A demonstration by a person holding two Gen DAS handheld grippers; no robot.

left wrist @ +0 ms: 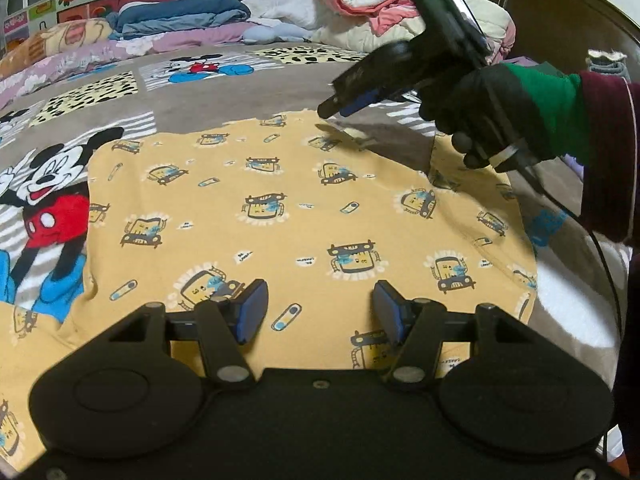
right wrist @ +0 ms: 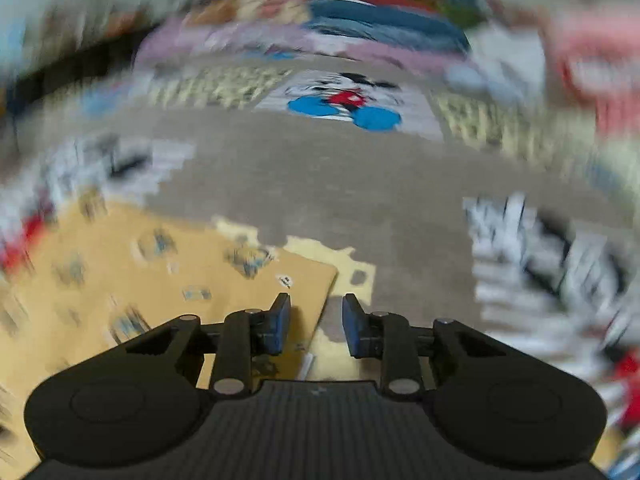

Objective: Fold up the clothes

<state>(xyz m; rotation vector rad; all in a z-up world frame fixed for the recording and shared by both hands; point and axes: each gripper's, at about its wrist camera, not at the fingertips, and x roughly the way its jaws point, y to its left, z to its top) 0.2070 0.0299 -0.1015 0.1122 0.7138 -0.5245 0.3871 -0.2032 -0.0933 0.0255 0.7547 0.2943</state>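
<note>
A yellow garment (left wrist: 280,216) with a cartoon car print lies spread flat on the bed. My left gripper (left wrist: 316,312) is open and empty, low over the garment's near part. My right gripper (left wrist: 332,110) shows in the left wrist view, held by a gloved hand above the garment's far right corner. In the blurred right wrist view the right gripper (right wrist: 314,320) is open and empty, its fingers apart over the garment's far corner (right wrist: 304,276).
The bed cover (left wrist: 240,92) is grey-brown with Mickey Mouse panels (left wrist: 52,200). Folded blankets and pillows (left wrist: 180,16) and a pile of pink and white bedding (left wrist: 400,0) lie at the far side. A dark wardrobe (left wrist: 560,4) stands at the right.
</note>
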